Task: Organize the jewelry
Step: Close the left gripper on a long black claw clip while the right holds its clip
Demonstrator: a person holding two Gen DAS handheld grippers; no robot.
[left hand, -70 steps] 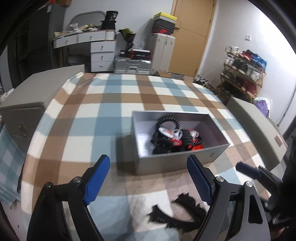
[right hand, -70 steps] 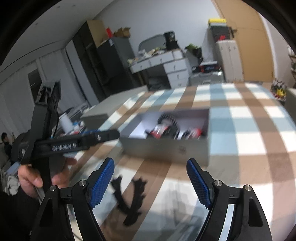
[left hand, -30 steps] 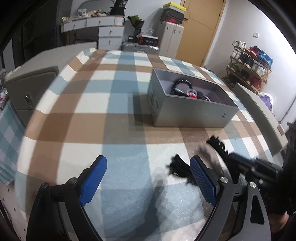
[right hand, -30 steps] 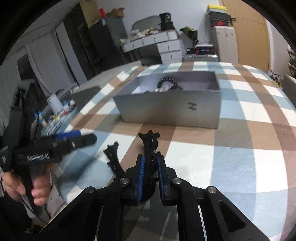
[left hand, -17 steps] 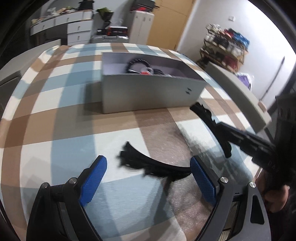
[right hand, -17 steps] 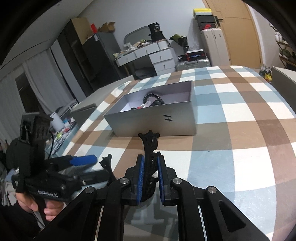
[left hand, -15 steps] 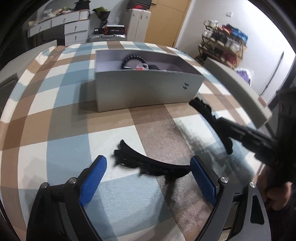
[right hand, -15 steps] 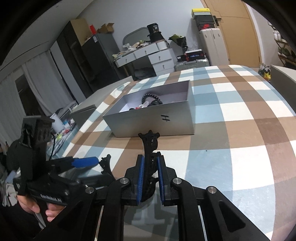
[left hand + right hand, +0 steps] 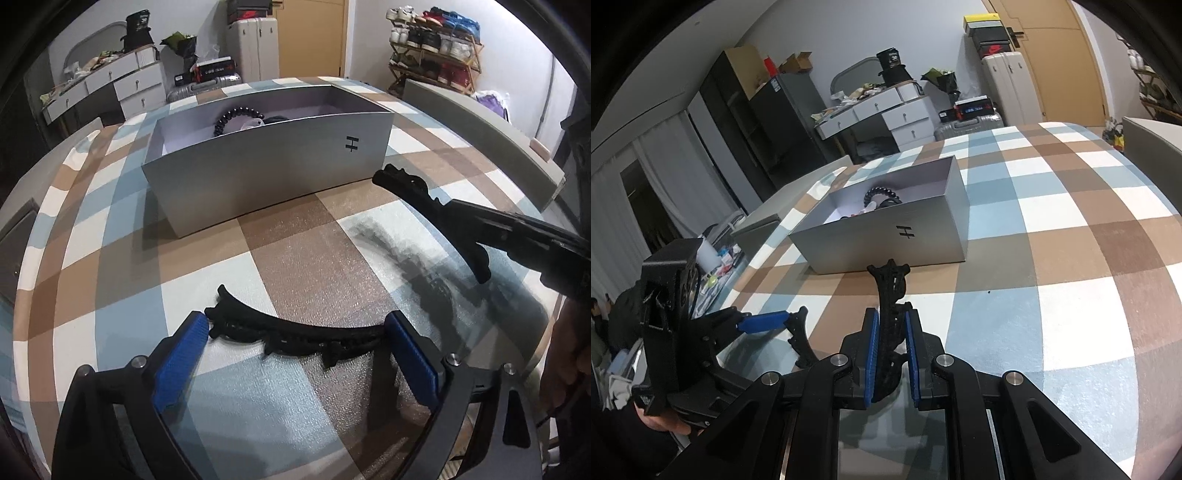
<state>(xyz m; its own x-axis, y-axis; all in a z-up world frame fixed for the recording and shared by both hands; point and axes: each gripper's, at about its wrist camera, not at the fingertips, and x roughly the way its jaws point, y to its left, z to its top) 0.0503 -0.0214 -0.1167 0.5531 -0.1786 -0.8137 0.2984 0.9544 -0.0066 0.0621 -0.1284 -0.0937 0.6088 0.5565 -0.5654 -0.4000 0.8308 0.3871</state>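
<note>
A black toothed hair clip lies on the checked tablecloth. My left gripper straddles it end to end, its jaws opening, and the blue pads stand at the clip's tips without pressing. My right gripper is shut on a second black clip, which it holds above the cloth pointing at the silver box. The left wrist view shows that held clip at right. The open box holds a black bead bracelet and other pieces.
A long grey lid lies along the table's right edge, and another grey panel along the left. A hand holds the left tool. Drawers, suitcases and a shoe rack stand beyond the table.
My right gripper closed on one clip and lifted it off the cloth. My left gripper came down and forward until the other clip lies between its fingers.
</note>
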